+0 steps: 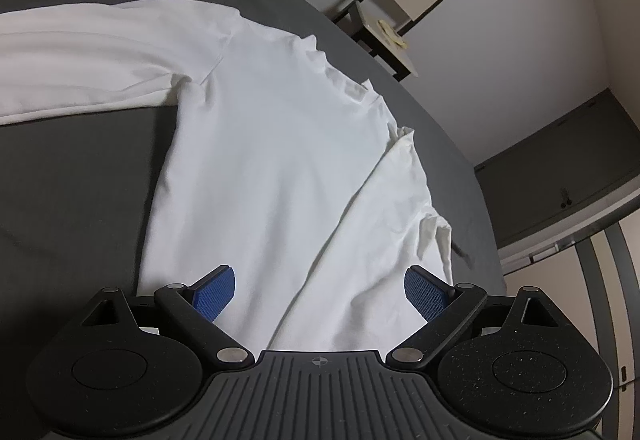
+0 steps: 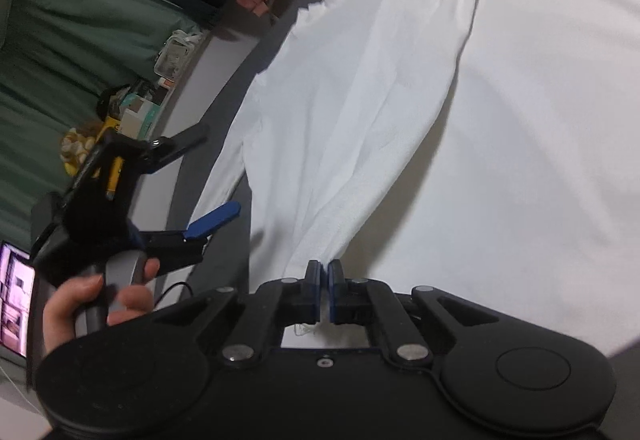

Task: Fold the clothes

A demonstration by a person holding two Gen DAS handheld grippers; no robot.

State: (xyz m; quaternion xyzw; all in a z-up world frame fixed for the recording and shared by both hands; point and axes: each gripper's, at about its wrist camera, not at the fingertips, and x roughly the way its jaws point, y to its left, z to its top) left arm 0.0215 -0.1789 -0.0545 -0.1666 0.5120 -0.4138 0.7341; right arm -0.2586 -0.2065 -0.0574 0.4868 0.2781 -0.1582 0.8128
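While the right tongs [image 2: 324, 280] pinch the white long-sleeved shirt's [image 1: 272, 159] sleeve, the left tongs [image 1: 320, 290] hover open; carrying the sleeve taut across the bed [image 1: 72, 179] should avoid wrinkles.

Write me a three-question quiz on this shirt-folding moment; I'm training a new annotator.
1. True or false: the right hand-held gripper is shut on the white shirt.
2. The left hand-held gripper is: A) shut on a sleeve B) open C) out of view.
3. What colour is the bed sheet under the shirt?

Key: 1 true; 2 B; 3 dark grey.
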